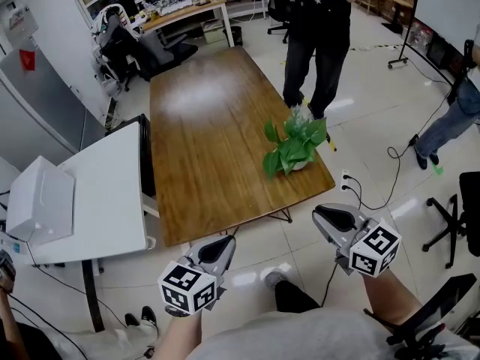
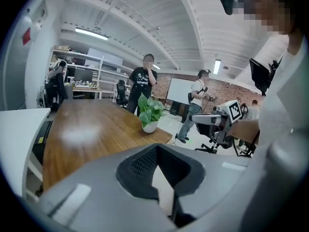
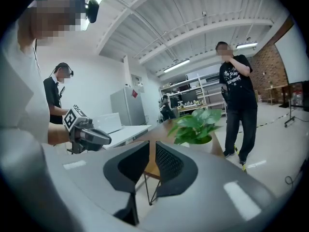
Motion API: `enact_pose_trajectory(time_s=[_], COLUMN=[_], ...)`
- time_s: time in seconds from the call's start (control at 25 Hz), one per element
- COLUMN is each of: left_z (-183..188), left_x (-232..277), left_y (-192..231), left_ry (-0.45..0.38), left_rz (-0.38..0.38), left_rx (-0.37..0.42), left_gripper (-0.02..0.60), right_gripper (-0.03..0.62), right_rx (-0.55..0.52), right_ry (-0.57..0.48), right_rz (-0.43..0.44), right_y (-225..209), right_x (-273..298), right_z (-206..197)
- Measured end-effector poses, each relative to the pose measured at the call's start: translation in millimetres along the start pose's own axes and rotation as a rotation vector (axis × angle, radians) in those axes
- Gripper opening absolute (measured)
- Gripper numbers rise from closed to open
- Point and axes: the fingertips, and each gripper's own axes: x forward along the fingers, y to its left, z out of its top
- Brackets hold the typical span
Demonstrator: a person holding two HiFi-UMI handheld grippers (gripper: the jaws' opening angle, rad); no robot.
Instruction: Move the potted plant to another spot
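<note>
Both the left claw [image 1: 219,250] and right claw [image 1: 331,217] are pinched narrow, empty. The plant [image 1: 294,145] sits by the worktop [image 1: 202,126] corner — bumping it with closed jaws could tip it off.

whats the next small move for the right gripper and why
Probably bring the right gripper forward toward the potted plant, opening its jaws as it nears. The plant stands untouched near the near right corner of the table. This gripper hangs short of the table edge, its jaws together and holding nothing.
</note>
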Motion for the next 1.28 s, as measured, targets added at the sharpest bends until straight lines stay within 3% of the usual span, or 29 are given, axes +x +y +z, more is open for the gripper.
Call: enact_pose_trajectory(time_s=[0.08, 0.32, 0.6, 0.84, 1.08, 1.28], left_z=[-14.2, -38.5, -35.7, -31.4, -3.1, 6.1], left_x=[-31.9, -140.6, -218.8, -250.8, -244.0, -230.6], left_y=[-14.9, -82.6, -141.2, -173.8, -212.7, -240.8], left_ry=[-0.013, -0.056, -0.085, -0.119, -0.166, -0.168], left_rz=[0.012, 0.045, 0.073, 0.125, 0.156, 0.139], left_rx=[-0.001, 0.035, 0.051, 0.052, 0.109, 0.140], left_gripper=[-0.003, -0.003, -0.003, -0.003, -0.003, -0.003], right_gripper=[0.004, 0.003, 0.003, 0.003, 0.003, 0.003], right_rx=[0.006, -0.006, 0.027, 0.034, 0.003, 0.000], right_ry=[0.000, 0.004, -0.015, -0.051, 0.016, 0.027], right_rz=[0.020, 0.105, 0.199, 0.229, 0.207, 0.203], right_y=[43.0, 178.9, 265.4, 291.8, 276.9, 264.7], right_x=[-12.4, -77.8, -127.7, -161.8, -189.4, -203.6], right_z=[-6.7, -16.5, 7.7, 39.8, 38.5, 35.3])
